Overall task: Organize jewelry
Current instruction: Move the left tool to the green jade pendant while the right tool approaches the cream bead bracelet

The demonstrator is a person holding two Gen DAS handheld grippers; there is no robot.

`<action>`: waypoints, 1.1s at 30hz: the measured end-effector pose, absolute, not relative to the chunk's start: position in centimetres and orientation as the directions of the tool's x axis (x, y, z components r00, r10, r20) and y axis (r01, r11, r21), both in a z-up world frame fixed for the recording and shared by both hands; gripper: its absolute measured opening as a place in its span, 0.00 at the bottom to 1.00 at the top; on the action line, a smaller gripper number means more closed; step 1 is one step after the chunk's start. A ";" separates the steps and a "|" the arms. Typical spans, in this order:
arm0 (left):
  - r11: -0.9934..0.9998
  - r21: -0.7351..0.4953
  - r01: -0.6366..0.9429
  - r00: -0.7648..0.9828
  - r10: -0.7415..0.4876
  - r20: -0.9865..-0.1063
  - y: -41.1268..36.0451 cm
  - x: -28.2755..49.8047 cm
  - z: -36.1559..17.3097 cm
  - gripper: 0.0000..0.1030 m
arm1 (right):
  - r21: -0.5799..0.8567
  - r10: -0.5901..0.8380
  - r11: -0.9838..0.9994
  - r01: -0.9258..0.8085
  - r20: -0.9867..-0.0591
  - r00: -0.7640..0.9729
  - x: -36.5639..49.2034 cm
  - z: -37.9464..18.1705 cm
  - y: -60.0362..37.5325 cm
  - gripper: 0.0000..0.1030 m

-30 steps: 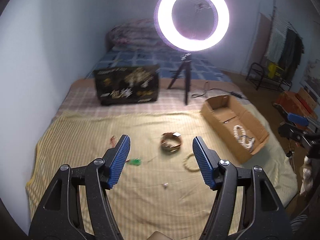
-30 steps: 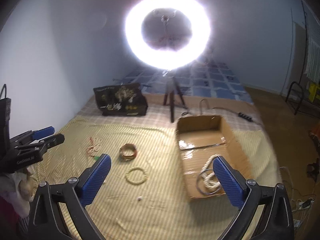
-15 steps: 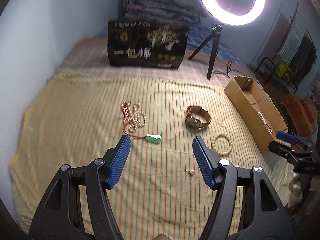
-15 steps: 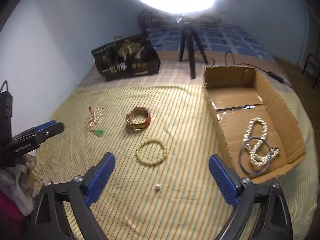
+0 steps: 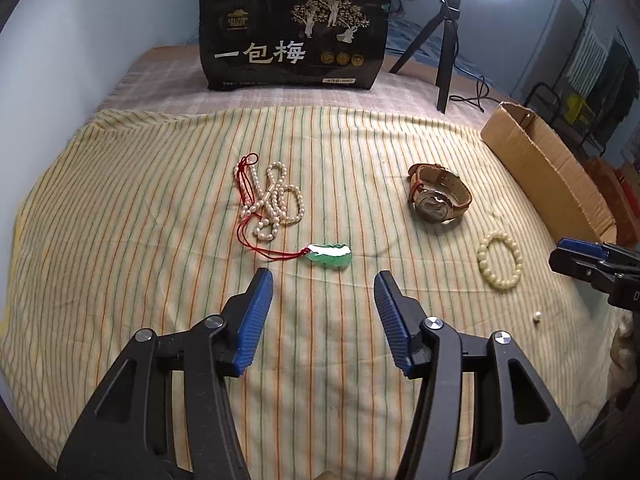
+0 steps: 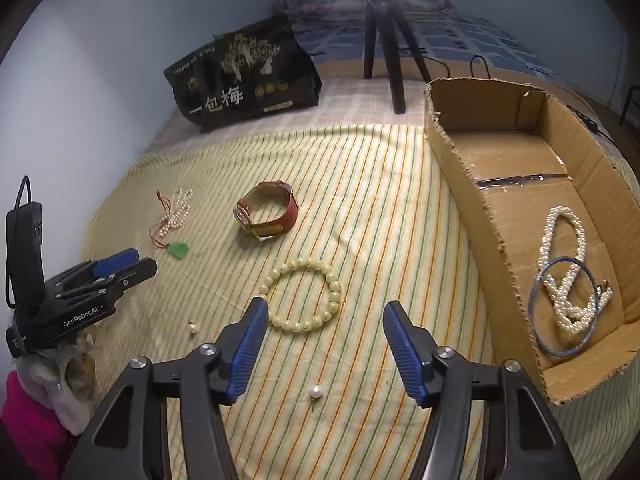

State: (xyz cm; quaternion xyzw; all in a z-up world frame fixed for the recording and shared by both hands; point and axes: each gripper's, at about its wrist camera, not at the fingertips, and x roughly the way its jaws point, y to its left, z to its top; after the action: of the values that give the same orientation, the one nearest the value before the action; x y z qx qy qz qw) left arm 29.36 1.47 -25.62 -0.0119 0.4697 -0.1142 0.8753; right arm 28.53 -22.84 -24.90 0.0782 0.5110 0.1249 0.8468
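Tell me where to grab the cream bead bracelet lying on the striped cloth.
Take the cream bead bracelet from above, pinching the near arc across the bead strand, one pad inside the ring and one outside. It lies flat and open on the striped cloth, so nothing else offers a hold. The right tool hangs open just short of it.

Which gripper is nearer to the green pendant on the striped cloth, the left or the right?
Left. The left gripper points at the green pendant, which lies just beyond its open fingertips. The right gripper sits by the cream bead bracelet, with the pendant far off to its left.
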 end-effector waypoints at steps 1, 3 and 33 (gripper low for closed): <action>0.975 -0.118 0.190 0.535 -0.204 -0.820 1.4 29.5 -25.8 0.53 | 0.263 0.295 0.956 -0.133 -0.847 0.443 28.7 -25.1 -22.8 0.56; 0.974 -0.111 0.195 0.535 -0.201 -0.821 1.1 29.7 -26.1 0.53 | 0.272 0.302 0.953 -0.131 -0.849 0.434 29.0 -25.6 -22.7 0.52; 0.981 -0.029 0.192 0.545 -0.131 -0.828 -0.2 31.3 -28.9 0.28 | 0.076 0.149 0.978 -0.195 -0.908 0.391 30.7 -28.2 -19.2 0.21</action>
State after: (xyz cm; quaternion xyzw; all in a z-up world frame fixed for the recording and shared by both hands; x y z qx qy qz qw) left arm 31.25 -0.23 -28.94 0.0325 0.4681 -0.0921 0.8783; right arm 30.69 -19.16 -28.25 -0.0214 0.5419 0.1032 0.8338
